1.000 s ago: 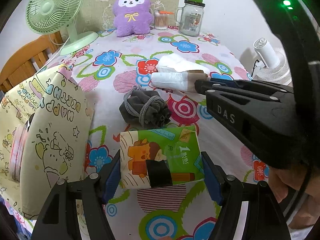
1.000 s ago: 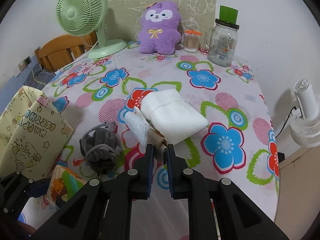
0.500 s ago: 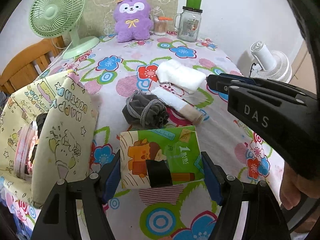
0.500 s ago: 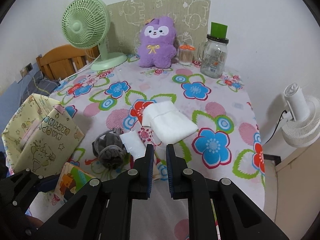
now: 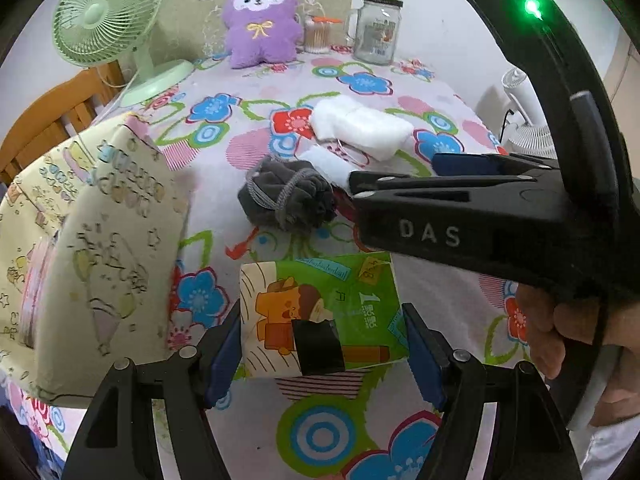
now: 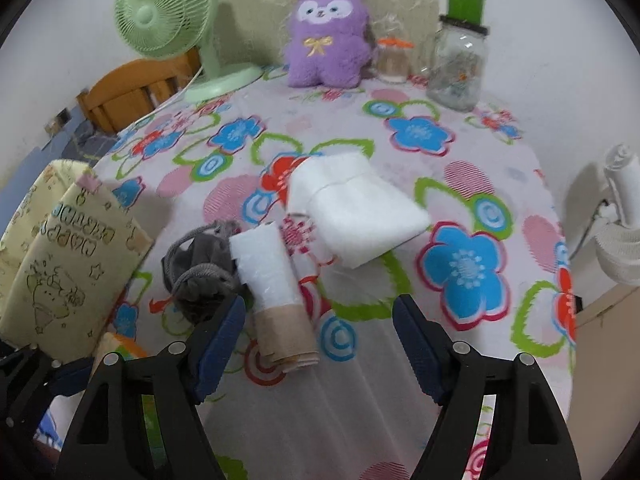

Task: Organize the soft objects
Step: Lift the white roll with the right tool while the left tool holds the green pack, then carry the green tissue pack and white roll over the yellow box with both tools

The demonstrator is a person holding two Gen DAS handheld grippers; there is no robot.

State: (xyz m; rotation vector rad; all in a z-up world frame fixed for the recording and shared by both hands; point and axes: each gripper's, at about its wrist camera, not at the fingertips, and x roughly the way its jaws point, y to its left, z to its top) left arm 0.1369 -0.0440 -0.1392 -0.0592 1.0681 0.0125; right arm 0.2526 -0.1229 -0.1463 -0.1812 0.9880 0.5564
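We work over a flower-print tablecloth (image 6: 460, 184) whose far edge is lined with things that look parked out of the way: a green fan (image 6: 168, 12), a purple plush (image 6: 328, 36) and a glass jar (image 6: 458, 64). At our left stands the yellow gift bag (image 5: 116, 240), mouth up and close at hand, which we judge to be where the soft things are meant to go.

The white folded cloth (image 6: 360, 216) lies mid-table, free of both tools. Nearer, our left gripper (image 5: 324, 344) straddles the green tissue pack (image 5: 320, 312), its jaws fairly wide and one pad against each side. We read that as a grip, kept just beside the bag for a short carry.

The grey drawstring pouch (image 6: 200, 276) sits touching the rolled white-and-tan cloth (image 6: 276, 292). Our right gripper (image 6: 320, 340) points down at that roll with its jaws opening. The roll's tan end lies between the pads on the table, but neither pad presses on it. It lies lengthwise toward us, so a sideways pinch across the tan end should suit.
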